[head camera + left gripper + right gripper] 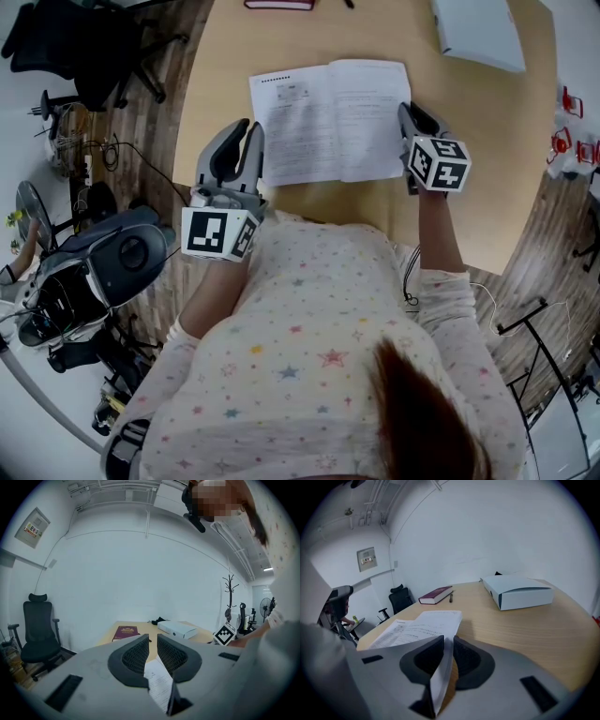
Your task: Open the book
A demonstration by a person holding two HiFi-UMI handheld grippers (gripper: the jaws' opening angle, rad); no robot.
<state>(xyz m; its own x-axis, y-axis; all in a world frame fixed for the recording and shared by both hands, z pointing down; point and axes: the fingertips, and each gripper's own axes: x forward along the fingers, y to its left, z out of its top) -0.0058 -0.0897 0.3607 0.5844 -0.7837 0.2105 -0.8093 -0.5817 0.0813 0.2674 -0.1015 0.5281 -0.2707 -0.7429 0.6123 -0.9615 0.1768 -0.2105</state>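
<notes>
Left gripper sits at the left edge of the open book, and right gripper sits at its right edge. The book lies flat near the front of a pale wooden table, directly ahead of a person in a star-patterned top. It is a thin white paperback. The left page carries a heading, a small figure and dense print, and the right page carries lighter lines of text.

The head view shows both pages from above but not the jaws' grip. The left gripper view looks low along its jaws, which stand almost together with a printed sheet running between them. The sheet appears to be pinched, though the contact is hard to see. The right gripper view shows its jaws closed on the edge of the right-hand pages, which curve up between the pads.

Both gripper views also bring out the far end of the table. A white box is there, with a dark red volume and a pen just beside it. Only the left gripper view shows a black office chair against the wall and a coat stand.
</notes>
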